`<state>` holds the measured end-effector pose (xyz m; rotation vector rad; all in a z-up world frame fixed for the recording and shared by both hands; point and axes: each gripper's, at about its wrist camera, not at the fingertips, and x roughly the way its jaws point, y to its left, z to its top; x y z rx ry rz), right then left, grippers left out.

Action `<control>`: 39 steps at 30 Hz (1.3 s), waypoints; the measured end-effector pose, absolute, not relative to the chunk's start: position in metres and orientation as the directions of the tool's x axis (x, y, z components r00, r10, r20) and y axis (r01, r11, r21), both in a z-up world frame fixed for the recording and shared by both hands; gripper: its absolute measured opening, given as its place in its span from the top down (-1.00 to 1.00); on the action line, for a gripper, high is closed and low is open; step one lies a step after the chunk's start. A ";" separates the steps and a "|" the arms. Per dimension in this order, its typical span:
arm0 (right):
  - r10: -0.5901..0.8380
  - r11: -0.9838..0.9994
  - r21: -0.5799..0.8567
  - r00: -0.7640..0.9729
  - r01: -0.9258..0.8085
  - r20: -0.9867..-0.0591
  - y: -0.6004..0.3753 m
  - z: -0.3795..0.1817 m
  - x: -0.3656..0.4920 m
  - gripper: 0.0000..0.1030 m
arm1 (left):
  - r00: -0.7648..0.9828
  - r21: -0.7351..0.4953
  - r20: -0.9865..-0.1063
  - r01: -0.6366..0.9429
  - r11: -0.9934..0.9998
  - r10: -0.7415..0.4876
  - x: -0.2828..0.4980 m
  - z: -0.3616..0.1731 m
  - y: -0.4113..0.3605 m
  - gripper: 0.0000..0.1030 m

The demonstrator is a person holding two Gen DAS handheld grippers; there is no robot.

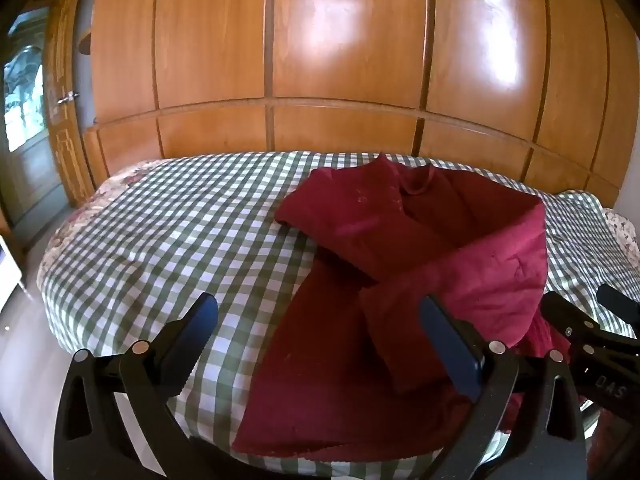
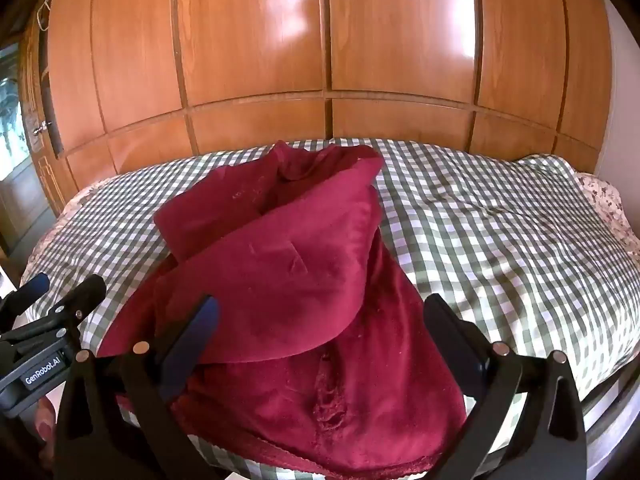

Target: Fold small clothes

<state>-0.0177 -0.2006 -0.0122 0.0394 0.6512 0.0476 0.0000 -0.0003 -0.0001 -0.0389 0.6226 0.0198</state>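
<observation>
A dark red fleece garment [image 1: 400,248] lies on the checked bedcover, its sleeves folded across its body; it also shows in the right wrist view [image 2: 288,272]. My left gripper [image 1: 320,316] is open and empty, hovering above the garment's near left hem. My right gripper [image 2: 320,312] is open and empty, above the garment's near edge. The right gripper shows at the right edge of the left wrist view [image 1: 592,320]. The left gripper shows at the left edge of the right wrist view [image 2: 60,296].
A green-and-white checked cover [image 1: 168,240] spreads over the bed, with a floral sheet [image 1: 72,224] at its edges. A wooden wardrobe wall [image 1: 320,60] stands behind the bed. A door [image 1: 24,120] is at the far left.
</observation>
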 end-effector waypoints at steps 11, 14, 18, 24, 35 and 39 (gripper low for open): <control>0.063 0.998 0.059 0.792 -0.034 -0.607 -0.200 -0.014 -0.017 -0.97 | 0.807 -0.038 -0.591 -0.035 0.999 0.006 0.002 0.001 -0.003 -0.93; 0.061 0.998 0.057 0.789 -0.034 -0.611 -0.199 -0.013 -0.017 -0.97 | 0.805 -0.039 -0.594 -0.032 0.999 0.003 0.002 0.000 -0.002 -0.93; 0.062 0.998 0.057 0.789 -0.035 -0.611 -0.199 -0.016 -0.016 -0.97 | 0.805 -0.040 -0.593 -0.033 0.999 0.003 0.002 0.000 -0.003 -0.93; 0.068 0.997 0.059 0.786 -0.041 -0.615 -0.200 -0.019 -0.016 -0.97 | 0.803 -0.041 -0.595 -0.032 0.999 0.001 0.002 -0.003 -0.001 -0.93; 0.072 0.997 0.062 0.780 -0.042 -0.621 -0.201 -0.021 -0.016 -0.97 | 0.802 -0.045 -0.597 -0.029 0.999 -0.003 0.000 -0.009 -0.002 -0.93; 0.071 0.997 0.060 0.776 -0.043 -0.626 -0.200 -0.022 -0.015 -0.97 | 0.801 -0.045 -0.598 -0.030 0.999 -0.003 -0.001 -0.009 -0.002 -0.93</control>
